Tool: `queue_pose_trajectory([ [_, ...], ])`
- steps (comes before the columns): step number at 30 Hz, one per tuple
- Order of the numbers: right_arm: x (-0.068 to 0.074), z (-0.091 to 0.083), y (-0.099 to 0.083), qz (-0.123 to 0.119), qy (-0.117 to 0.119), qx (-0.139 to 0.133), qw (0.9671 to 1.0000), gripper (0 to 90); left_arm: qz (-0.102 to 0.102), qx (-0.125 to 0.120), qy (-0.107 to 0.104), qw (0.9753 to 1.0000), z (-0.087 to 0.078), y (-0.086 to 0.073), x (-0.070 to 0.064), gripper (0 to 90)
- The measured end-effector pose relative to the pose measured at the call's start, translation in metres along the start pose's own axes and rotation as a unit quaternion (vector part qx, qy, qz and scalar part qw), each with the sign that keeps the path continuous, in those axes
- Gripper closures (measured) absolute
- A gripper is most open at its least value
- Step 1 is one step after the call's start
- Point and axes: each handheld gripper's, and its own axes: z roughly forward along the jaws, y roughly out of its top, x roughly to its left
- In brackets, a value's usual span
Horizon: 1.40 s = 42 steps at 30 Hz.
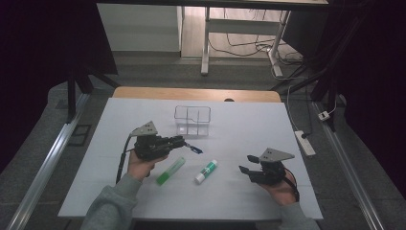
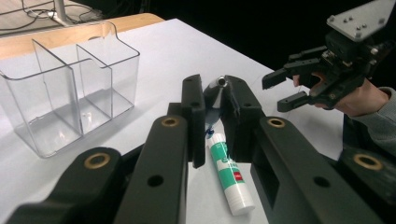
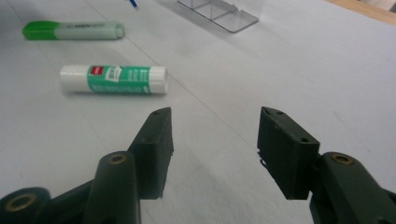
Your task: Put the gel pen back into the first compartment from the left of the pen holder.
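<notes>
A blue pen (image 1: pixel 194 148), light, stiff and slick, sits pinched mid-barrel in the closed left claw (image 1: pixel 184 142), organizer (image 1: pixel 192 120) at twelve o'clock; right claw (image 1: pixel 245 169) gapes empty.

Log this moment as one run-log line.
left gripper: shut on blue pen | right gripper: open, idle | glue stick, green highlighter: on table | clear organizer: empty

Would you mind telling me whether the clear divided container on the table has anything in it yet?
Empty. In the left gripper view, the clear container shows bare floor in its compartments; the glue stick and green highlighter lie outside on the table.
</notes>
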Motion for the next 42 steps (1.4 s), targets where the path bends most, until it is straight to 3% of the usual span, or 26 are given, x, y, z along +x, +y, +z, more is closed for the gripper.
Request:
queue_pose_trajectory([
  [12, -0.013, -0.024, -0.026, 0.021, -0.036, -0.001, 0.9991, 39.4, 0.005, -0.001, 0.005, 1.0, -0.001, 0.003, -0.001, 78.6],
  [23, -0.017, -0.019, -0.027, 0.024, -0.032, 0.003, 0.9992, 38.8, 0.009, -0.003, 0.02, 0.9998, -0.007, 0.011, 0.004, 78.6],
  [42, -0.019, -0.017, -0.03, 0.029, -0.03, 0.01, 0.9991, 38.4, 0.021, -0.01, 0.058, 0.9981, -0.023, 0.049, 0.02, 78.5],
])
